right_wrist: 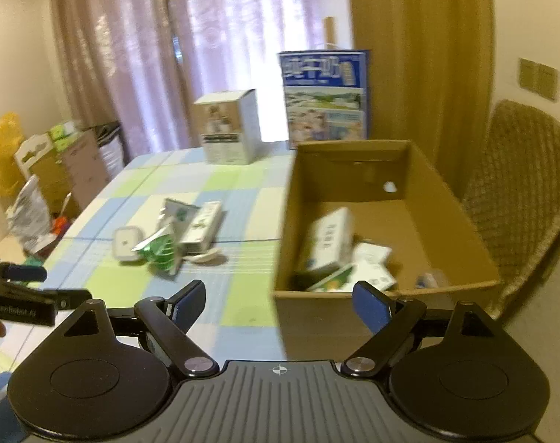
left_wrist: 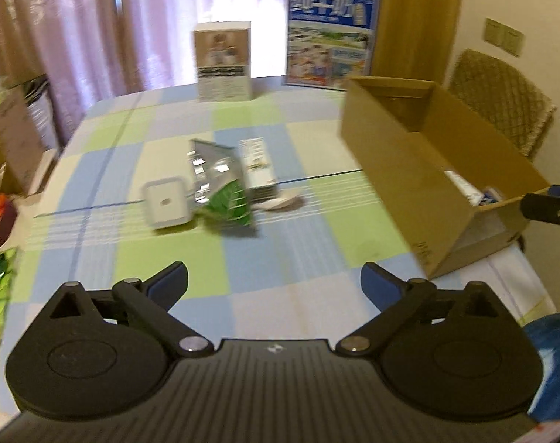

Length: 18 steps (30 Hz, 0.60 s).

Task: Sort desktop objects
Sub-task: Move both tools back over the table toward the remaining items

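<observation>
A small heap lies mid-table on the checked cloth: a white square gadget (left_wrist: 166, 203), a silver and green foil pouch (left_wrist: 221, 184), a long white box (left_wrist: 259, 168) and a white spoon-like piece (left_wrist: 280, 201). The same heap shows in the right wrist view, with the pouch (right_wrist: 163, 243) and the white gadget (right_wrist: 126, 243). To the right stands an open cardboard box (left_wrist: 402, 170) (right_wrist: 317, 317) holding several white packets (right_wrist: 330, 243). My left gripper (left_wrist: 274, 284) hangs open over the near cloth, nothing between its fingers. My right gripper (right_wrist: 278, 302) is open at the box's near left corner, empty.
A brown-and-white carton (left_wrist: 224, 61) and a blue printed carton (left_wrist: 330, 37) stand at the table's far edge before curtains. A wicker chair (right_wrist: 520, 199) sits right of the cardboard box. Boxes and bags (right_wrist: 54, 170) crowd the floor to the left.
</observation>
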Each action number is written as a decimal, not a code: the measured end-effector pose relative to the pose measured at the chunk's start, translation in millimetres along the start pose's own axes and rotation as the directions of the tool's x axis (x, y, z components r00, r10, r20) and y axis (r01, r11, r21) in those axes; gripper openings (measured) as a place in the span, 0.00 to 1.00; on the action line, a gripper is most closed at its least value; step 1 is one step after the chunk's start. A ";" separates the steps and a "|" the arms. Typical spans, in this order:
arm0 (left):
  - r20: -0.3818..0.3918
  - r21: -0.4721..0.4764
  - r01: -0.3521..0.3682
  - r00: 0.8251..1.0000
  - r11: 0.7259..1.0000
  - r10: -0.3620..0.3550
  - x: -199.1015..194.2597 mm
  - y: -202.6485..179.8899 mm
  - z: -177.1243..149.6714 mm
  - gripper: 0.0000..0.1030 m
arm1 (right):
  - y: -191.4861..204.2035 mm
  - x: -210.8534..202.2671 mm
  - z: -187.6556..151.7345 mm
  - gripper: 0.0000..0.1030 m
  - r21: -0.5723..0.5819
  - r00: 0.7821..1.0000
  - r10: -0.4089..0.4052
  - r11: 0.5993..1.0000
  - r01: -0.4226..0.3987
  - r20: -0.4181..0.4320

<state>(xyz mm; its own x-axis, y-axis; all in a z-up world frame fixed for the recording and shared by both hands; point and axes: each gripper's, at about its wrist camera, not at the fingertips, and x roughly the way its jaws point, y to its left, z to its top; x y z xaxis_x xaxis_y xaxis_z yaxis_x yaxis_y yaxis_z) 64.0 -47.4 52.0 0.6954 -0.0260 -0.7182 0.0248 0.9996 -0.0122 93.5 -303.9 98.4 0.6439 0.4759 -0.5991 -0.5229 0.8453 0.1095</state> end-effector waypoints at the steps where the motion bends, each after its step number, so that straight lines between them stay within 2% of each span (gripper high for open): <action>1: 0.001 -0.012 -0.010 1.000 1.000 0.010 -2.4 6.7 -1.2 0.96 | 6.0 1.8 -0.2 0.84 -0.008 1.000 0.009 1.000 -0.009 -0.004; 11: -0.005 -0.088 -0.078 0.997 0.993 0.078 -24.3 60.5 -11.6 0.99 | 46.9 16.9 -0.9 0.90 -0.059 0.997 0.065 0.996 -0.067 -0.032; 18: 0.063 -0.088 -0.093 0.993 0.992 0.098 -30.3 84.0 -12.1 0.99 | 68.8 32.7 8.4 0.90 -0.086 0.994 0.100 0.991 -0.103 -0.042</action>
<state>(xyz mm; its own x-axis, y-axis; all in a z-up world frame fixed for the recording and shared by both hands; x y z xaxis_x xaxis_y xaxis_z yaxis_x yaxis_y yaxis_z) 36.3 37.4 64.3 0.7384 0.0718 -0.6705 -0.1026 0.9947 -0.0065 83.3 -228.2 93.0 0.5642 0.5473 -0.6182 -0.6325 0.7678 0.1025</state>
